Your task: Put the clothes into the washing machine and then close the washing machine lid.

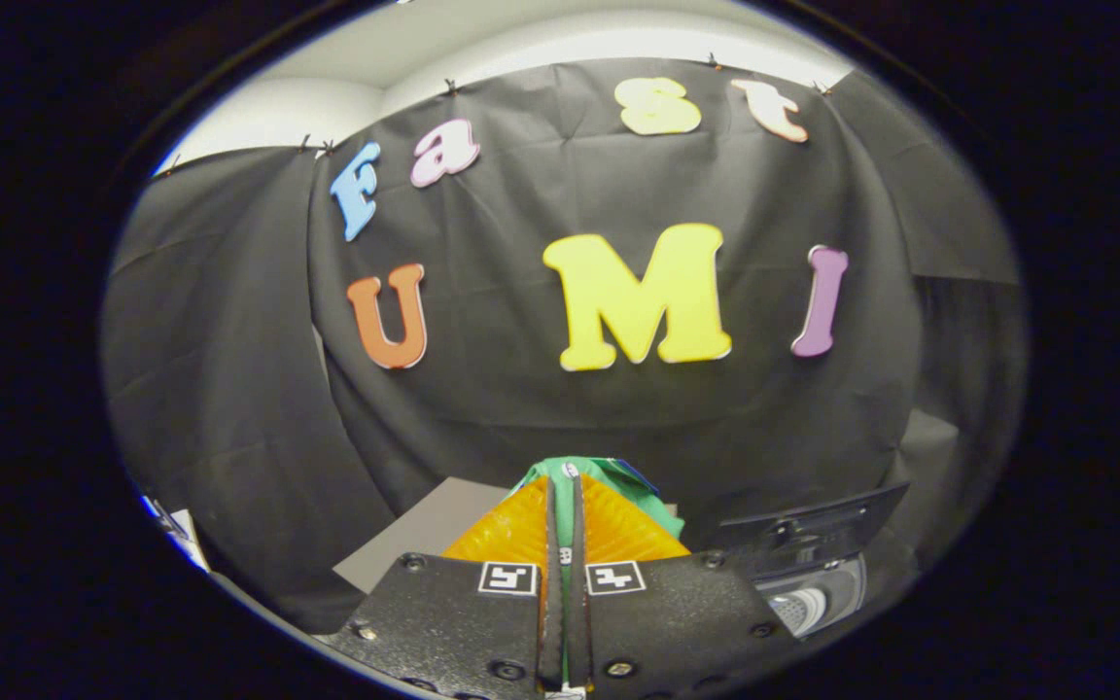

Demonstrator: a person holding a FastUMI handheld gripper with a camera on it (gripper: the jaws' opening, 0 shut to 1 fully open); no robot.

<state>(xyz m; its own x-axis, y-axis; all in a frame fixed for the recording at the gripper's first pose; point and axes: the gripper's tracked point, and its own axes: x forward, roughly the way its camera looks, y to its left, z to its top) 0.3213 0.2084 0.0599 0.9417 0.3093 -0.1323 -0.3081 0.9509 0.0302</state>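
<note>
My gripper (pixel 565 486) is raised in the air with its two fingers pressed close together on a green piece of clothing (pixel 609 478). The cloth shows as a thin strip between the fingers and bunches out past their tips. Below and to the right of the fingers stands the washing machine (pixel 818 593), with its dark lid (pixel 813 530) raised and the pale drum opening visible under it.
A grey flat board (pixel 429 530) lies below, to the left of the fingers. The black cloth wall hangs straight ahead. A small white and blue object (pixel 171 525) sits low at the far left.
</note>
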